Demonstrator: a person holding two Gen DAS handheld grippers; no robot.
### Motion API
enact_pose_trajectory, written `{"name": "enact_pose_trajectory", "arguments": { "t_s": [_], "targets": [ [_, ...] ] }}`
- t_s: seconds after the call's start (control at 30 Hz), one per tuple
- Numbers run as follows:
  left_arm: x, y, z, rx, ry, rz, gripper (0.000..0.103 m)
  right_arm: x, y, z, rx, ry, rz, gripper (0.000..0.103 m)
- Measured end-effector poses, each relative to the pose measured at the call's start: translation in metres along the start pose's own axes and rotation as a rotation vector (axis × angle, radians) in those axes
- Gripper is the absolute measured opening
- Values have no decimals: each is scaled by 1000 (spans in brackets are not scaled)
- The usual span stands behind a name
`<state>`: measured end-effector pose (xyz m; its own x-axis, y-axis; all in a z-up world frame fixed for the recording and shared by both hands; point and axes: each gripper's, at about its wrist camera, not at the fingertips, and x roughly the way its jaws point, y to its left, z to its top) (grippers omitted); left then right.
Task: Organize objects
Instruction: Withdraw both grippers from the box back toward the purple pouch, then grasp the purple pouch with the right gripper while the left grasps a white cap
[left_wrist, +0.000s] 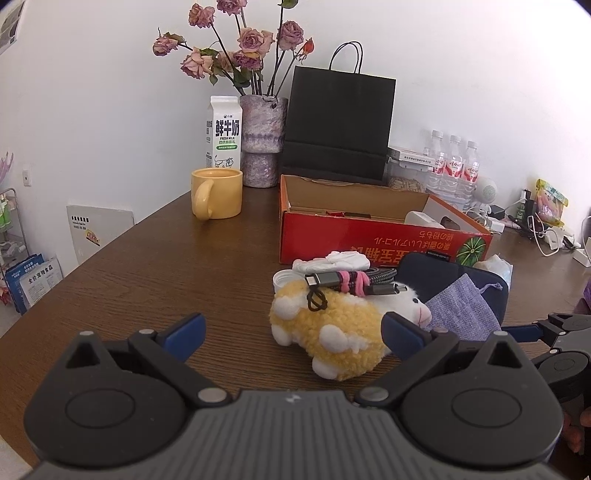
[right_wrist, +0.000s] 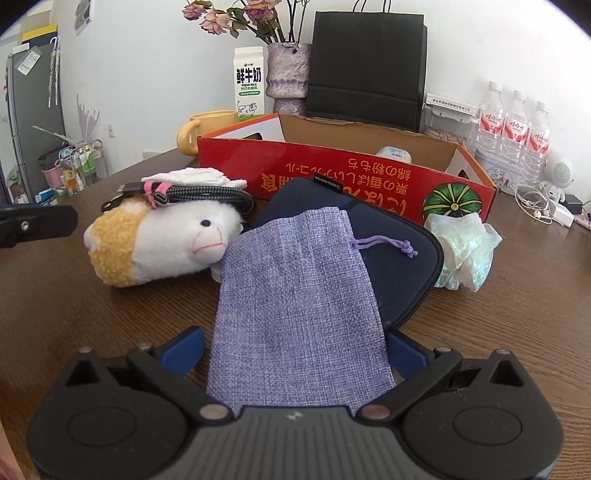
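Observation:
A yellow and white plush sheep (left_wrist: 332, 328) (right_wrist: 155, 247) lies on the brown table in front of an open red cardboard box (left_wrist: 369, 236) (right_wrist: 347, 177). A coiled grey cable tied with pink (left_wrist: 351, 282) (right_wrist: 192, 194) rests on the sheep. A purple drawstring pouch (right_wrist: 295, 310) (left_wrist: 461, 314) lies on a navy zip case (right_wrist: 399, 258). My left gripper (left_wrist: 291, 334) is open, the sheep near its right finger. My right gripper (right_wrist: 293, 354) is open, its fingers on either side of the pouch's near end.
A yellow mug (left_wrist: 216, 192), a milk carton (left_wrist: 223, 131), a vase of dried roses (left_wrist: 260, 140) and a black paper bag (left_wrist: 338, 122) stand behind the box. Water bottles (right_wrist: 513, 129), a crumpled iridescent wrapper (right_wrist: 461, 251) and chargers (right_wrist: 554, 210) are at the right.

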<state>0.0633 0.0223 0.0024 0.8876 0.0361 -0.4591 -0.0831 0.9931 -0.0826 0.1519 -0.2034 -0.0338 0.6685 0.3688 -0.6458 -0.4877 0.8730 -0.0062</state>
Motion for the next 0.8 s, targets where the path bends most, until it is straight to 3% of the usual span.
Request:
{"name": "enact_pose_trajectory", "arguments": {
  "t_s": [0.1, 0.2, 0.27, 0.33, 0.47, 0.53, 0.8],
  "targets": [
    [-1, 0, 0, 1, -1, 3, 103, -2, 2, -1, -9, -11, 11, 99],
    [-1, -1, -1, 1, 1, 8, 103, -6, 3, -2, -18, -29, 30, 84],
    [-1, -1, -1, 1, 4, 10, 103, -9, 5, -3, -29, -43, 44, 65],
    [-1, -1, -1, 1, 5, 10, 103, -11, 7, -4, -39, -52, 47, 54],
    [-1, -1, -1, 0, 4, 9, 103, -16, 11, -5, -43, -65, 50, 18],
    [-1, -2, -1, -2, 5, 9, 103, -21, 11, -7, -36, -91, 41, 13],
    [0, -9, -6, 10, 14, -12, 103, -49, -4, -14, 61, -276, -15, 13]
  ]
}}
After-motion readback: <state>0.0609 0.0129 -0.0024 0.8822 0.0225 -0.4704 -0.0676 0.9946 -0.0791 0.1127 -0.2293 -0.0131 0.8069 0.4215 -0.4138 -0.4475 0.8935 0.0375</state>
